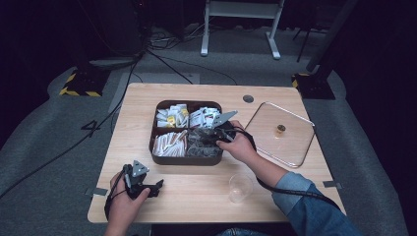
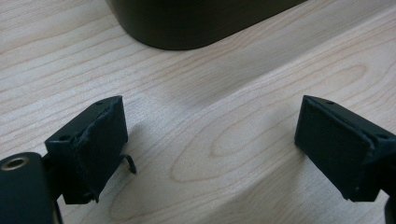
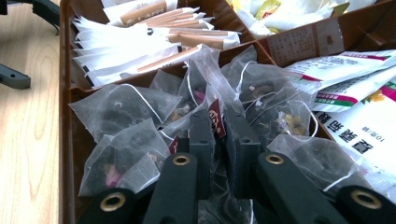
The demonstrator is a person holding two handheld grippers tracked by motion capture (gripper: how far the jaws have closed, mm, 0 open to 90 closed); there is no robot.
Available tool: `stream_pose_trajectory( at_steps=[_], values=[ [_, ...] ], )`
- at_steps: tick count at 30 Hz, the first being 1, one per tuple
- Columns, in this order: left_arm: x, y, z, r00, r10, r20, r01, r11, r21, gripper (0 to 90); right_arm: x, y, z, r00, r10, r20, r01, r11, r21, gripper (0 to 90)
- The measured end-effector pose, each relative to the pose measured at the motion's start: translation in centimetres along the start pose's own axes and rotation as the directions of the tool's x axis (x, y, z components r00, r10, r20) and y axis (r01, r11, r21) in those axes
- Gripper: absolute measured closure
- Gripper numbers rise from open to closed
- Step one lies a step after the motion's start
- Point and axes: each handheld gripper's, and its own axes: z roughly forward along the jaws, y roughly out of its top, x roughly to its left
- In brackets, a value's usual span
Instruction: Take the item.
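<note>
A brown four-part tray stands at the middle of the wooden table. Its near right compartment holds several mesh tea bags. My right gripper reaches into that compartment from the right. In the right gripper view the right gripper is shut on a mesh tea bag, whose red tag sticks up between the jaws. My left gripper rests low at the table's near left, open with nothing between its fingers. From the left gripper view, the left gripper faces bare wood, with the tray's dark wall beyond.
White stick sachets fill the compartment beside the tea bags, and printed packets fill the one behind. A clear plastic cup stands near the front edge. A clear square lid with a small knob lies right of the tray.
</note>
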Motion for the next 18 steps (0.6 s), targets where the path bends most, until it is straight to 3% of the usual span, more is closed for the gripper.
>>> stream_pose_trajectory(
  at_steps=[5, 18],
  values=[
    [0.0, 0.0, 0.0, 1.0, -0.002, 0.004, 0.002, 1.0, 0.001, 9.8, 0.0, 0.4, -1.1, 1.0, 0.005, -0.005, -0.005, 0.999, -0.049, 83.4],
    [0.0, 0.0, 0.0, 1.0, 0.0, 0.003, 0.0, 1.0, 0.002, 9.8, 0.4, 1.0, -5.0, 0.9954, 0.012, -0.095, -0.029, 0.983, -0.18, 83.3]
  ],
)
